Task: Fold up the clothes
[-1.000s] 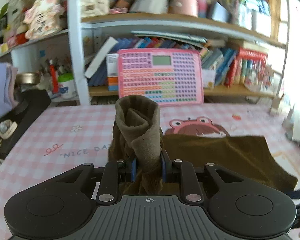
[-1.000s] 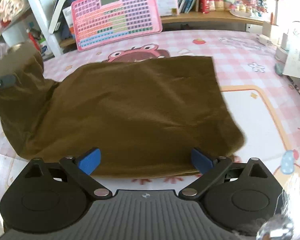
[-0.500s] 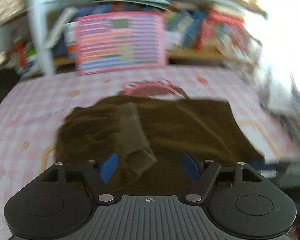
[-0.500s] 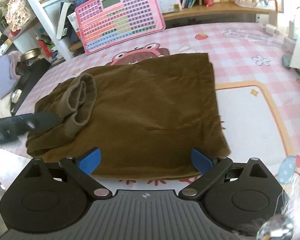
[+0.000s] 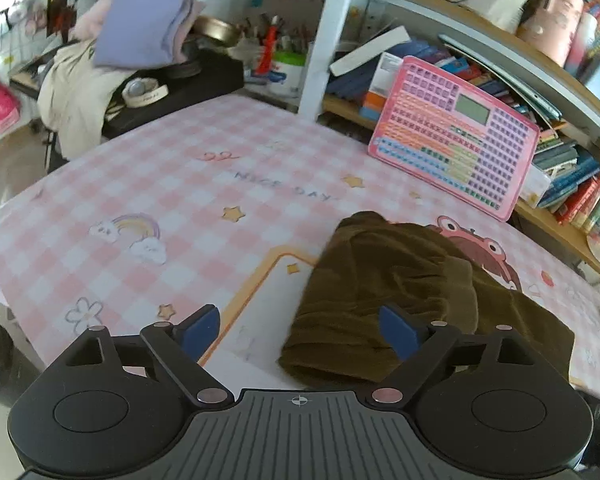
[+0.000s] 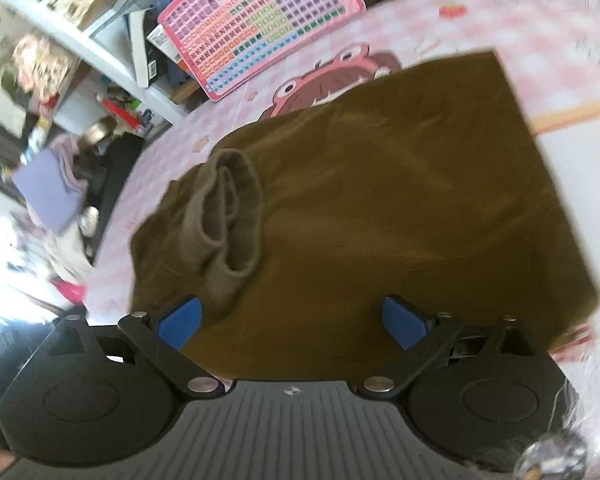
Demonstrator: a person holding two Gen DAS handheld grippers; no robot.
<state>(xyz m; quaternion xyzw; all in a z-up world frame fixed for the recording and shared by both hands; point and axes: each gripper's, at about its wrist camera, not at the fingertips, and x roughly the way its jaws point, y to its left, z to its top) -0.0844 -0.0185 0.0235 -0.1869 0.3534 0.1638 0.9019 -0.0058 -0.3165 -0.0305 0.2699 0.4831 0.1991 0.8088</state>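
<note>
One checked pink table cover (image 5: 180, 184) spreads under everything, with one frog cartoon (image 6: 332, 76) printed on it. On it lies one brown garment (image 6: 400, 200), folded into a rough rectangle; from my right camera it fills the centre and runs out to about 3 o'clock. One ribbed cuff (image 6: 228, 220) lies bunched on top of the garment at about 9 o'clock in that view. From my left camera the garment (image 5: 388, 292) sits at about 4 o'clock, its near edge by my right-hand pad.

One pink keyboard toy (image 5: 456, 136) leans against the shelf at 2 o'clock in the left view. One lilac folded cloth (image 5: 140, 20) rests at 11 o'clock on a pile beyond the table.

I hold two grippers. My left gripper (image 5: 300, 330) has just been opening and its jaws stand wide, gripping nothing; the cover shows between them, and the garment's edge reaches in beside one pad. My right gripper (image 6: 292, 322) is spread wide too, hanging over the garment's near part, clamped on nothing.
</note>
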